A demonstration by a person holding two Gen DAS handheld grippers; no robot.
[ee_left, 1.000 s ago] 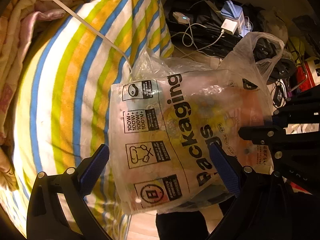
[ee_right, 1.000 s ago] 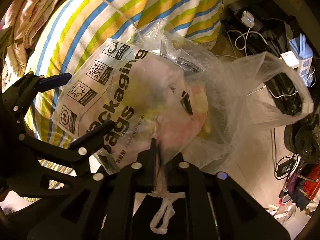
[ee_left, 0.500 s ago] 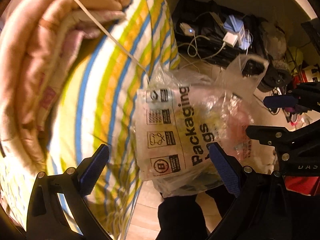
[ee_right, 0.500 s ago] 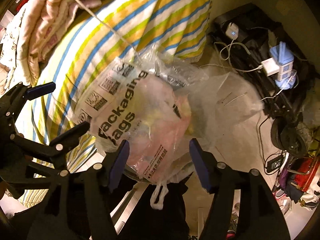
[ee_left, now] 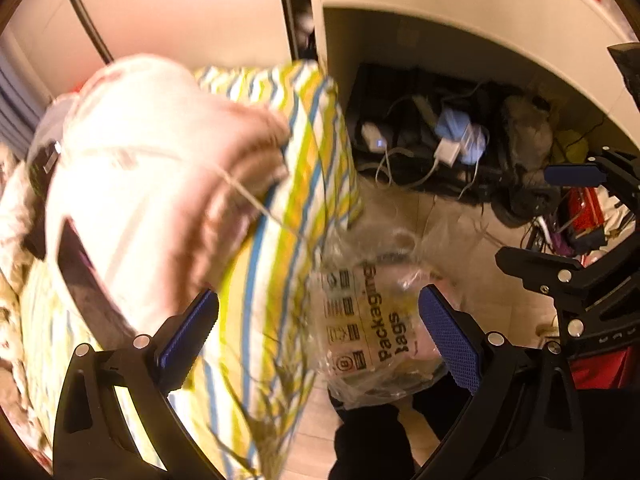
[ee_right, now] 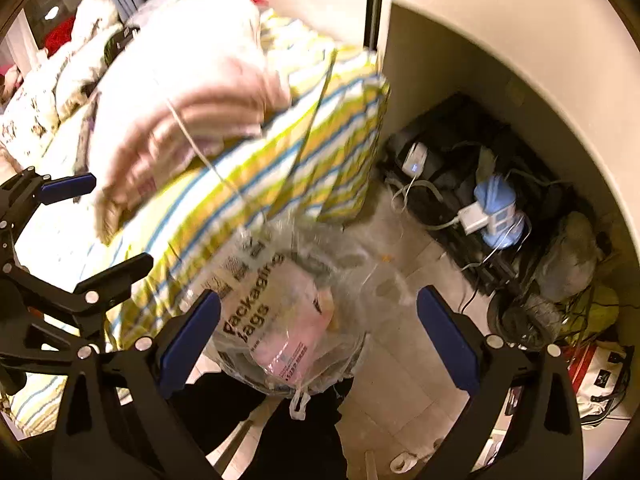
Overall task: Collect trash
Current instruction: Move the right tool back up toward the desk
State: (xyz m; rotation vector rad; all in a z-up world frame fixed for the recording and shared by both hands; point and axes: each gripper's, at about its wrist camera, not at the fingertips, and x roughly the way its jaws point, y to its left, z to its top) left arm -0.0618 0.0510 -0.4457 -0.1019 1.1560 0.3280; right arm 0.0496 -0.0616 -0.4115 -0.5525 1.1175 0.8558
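On your far left lies the bed (ee_left: 276, 240), its sheet striped in white, yellow-green and blue, with a pink blanket (ee_left: 160, 160) bunched on top and a thin white cord (ee_left: 244, 192) trailing across both.

Your left claw (ee_left: 320, 336) is spread wide, blue pads apart, gripping nothing. The bed's edge fills its left half.

Between its fingers on the right side hangs the clear plastic bag (ee_left: 372, 320), at the foot of the bed over the tiled floor (ee_left: 500, 280). It is crumpled and see-through, printed with black "Packaging bags" lettering and a column of small square symbols. In the right wrist view the bag (ee_right: 288, 312) shows pink wrapping and yellowish scraps stuffed inside, and a white knotted handle (ee_right: 299, 402) dangles below it.

Your right claw (ee_right: 318, 332) is also spread wide, framing the bag without touching it.

Further right, under a white shelf (ee_right: 500, 60), sit a tangle of cables, a white charger (ee_right: 474, 218) plugged into a blue power strip (ee_right: 496, 200), and dark bags.
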